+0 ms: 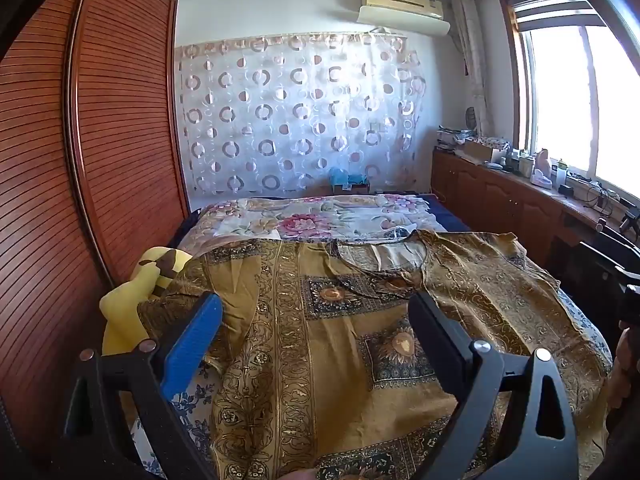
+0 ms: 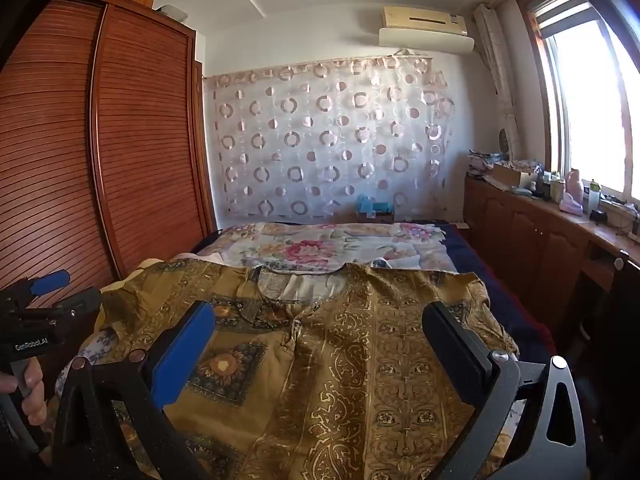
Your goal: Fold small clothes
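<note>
An ochre patterned top (image 1: 344, 344) (image 2: 332, 364) lies spread flat on the bed, neckline toward the far end, sleeves out to both sides. My left gripper (image 1: 316, 320) hovers over its left half, jaws wide open, nothing between them. My right gripper (image 2: 320, 328) hovers over the middle and right half, also wide open and empty. In the right wrist view the left gripper (image 2: 44, 300) shows at the left edge, held by a hand (image 2: 28, 392).
A flowered bedspread (image 1: 320, 216) covers the far bed. A yellow plush toy (image 1: 136, 292) lies at the bed's left edge beside the slatted wardrobe (image 1: 80, 160). A low wooden cabinet (image 1: 520, 200) with cluttered top runs along the right under the window.
</note>
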### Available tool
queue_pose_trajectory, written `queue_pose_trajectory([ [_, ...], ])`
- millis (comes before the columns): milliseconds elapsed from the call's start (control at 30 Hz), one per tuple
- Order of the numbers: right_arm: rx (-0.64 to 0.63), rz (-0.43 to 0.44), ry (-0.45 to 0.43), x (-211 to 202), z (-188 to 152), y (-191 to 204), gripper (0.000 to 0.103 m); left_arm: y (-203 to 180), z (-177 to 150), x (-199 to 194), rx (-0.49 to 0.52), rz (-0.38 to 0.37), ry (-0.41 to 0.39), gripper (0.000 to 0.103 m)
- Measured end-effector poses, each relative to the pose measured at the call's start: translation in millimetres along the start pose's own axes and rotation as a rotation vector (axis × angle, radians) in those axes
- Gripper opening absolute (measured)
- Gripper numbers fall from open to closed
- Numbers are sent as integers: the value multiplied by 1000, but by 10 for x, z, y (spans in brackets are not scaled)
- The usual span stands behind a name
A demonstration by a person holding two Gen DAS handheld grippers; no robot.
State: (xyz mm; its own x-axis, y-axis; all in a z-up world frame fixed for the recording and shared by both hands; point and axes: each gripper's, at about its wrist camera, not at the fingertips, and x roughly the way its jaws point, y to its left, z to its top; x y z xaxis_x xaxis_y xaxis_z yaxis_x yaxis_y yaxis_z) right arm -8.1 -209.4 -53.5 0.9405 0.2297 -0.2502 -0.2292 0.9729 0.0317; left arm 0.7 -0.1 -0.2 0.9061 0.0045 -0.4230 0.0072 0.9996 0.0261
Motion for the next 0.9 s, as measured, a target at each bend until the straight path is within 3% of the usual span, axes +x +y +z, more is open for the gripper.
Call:
queue_pose_trajectory([
  [900,2,6,5,11,-4,12,103,13,77,-56,4,7,-25,95],
])
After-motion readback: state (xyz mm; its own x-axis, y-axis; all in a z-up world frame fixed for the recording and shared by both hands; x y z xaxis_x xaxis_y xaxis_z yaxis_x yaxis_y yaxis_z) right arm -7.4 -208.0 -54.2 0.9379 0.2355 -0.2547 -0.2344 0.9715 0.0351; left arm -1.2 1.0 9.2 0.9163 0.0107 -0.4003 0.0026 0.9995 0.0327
